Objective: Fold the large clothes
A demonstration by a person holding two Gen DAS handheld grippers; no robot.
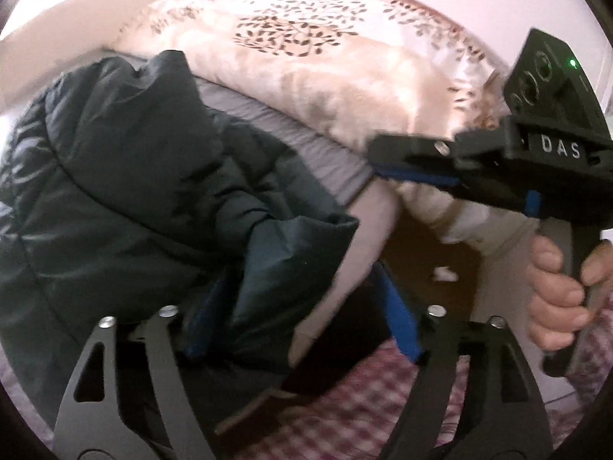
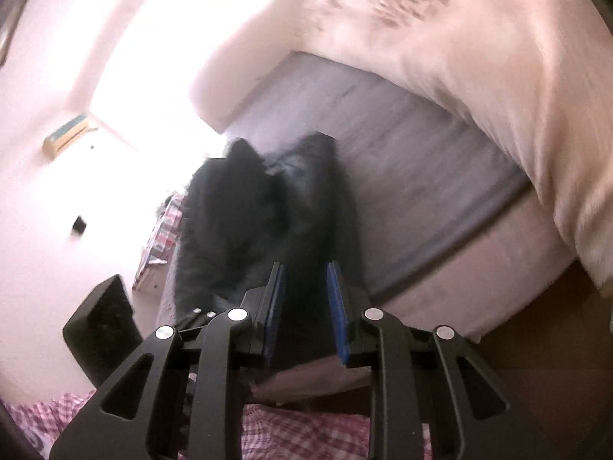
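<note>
blue-padded fingers of the left gripper are sitting closest to the lens, standing wide apart. a fold of the dark padded jacket is hanging between them, but the pads are not pressing on it as far as the left wrist view is showing.

the jacket is lying in a loose heap on the grey sheet, near the bed's front edge, with one cuff or hem spilling over that edge toward the left gripper. beyond the jacket, the cream quilt with a leaf print is bunching up across the far side of the bed.

the right gripper is hovering just off the jacket's right side, in a hand. its jaws are standing narrow, with nothing visibly between them from the side; from its own camera something dark is filling the gap between the pads, and the blur is making it impossible to say whether that is cloth in a grip.

judging by the heap, the folding is barely begun. to do this step well, each claw should be taking one clear edge of the jacket, hem or shoulder, and spreading it flat on the sheet before any fold.

below the jacket, red-checked fabric is showing. pale walls are surrounding the bed.
</note>
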